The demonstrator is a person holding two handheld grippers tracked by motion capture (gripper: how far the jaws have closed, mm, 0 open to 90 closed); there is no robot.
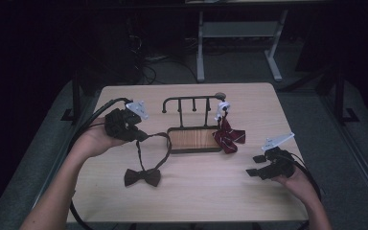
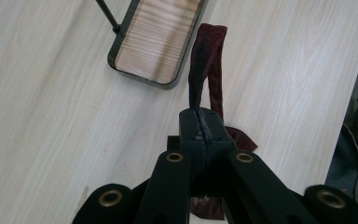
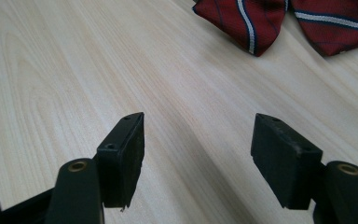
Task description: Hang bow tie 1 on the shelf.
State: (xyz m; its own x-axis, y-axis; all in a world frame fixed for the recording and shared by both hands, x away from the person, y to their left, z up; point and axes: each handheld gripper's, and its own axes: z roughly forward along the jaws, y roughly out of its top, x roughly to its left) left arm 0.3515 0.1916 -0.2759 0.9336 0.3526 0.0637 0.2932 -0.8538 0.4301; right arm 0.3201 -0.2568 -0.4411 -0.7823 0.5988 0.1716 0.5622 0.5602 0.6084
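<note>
We see the pale wooden surface [image 1: 196, 191] first, with bare room along its near edge and across its right side, while its far edge lies beyond a small black rack [image 1: 194, 125] whose wood-floored tray sits near the middle. On the rack's right end hangs a red striped bow tie [image 1: 229, 135], its wings resting on the surface just beside the tray. A dark maroon bow tie [image 1: 143, 177] lies in front of the tray toward the left, its strap [image 1: 153, 146] looping up off the surface. Our left gripper [image 1: 141, 136] has its jaws pressed together on that strap, raised above the surface left of the tray. Our right gripper [image 1: 255, 165] sits low near the right edge, jaws spread with nothing between them. We can read no writing or labels anywhere.
</note>
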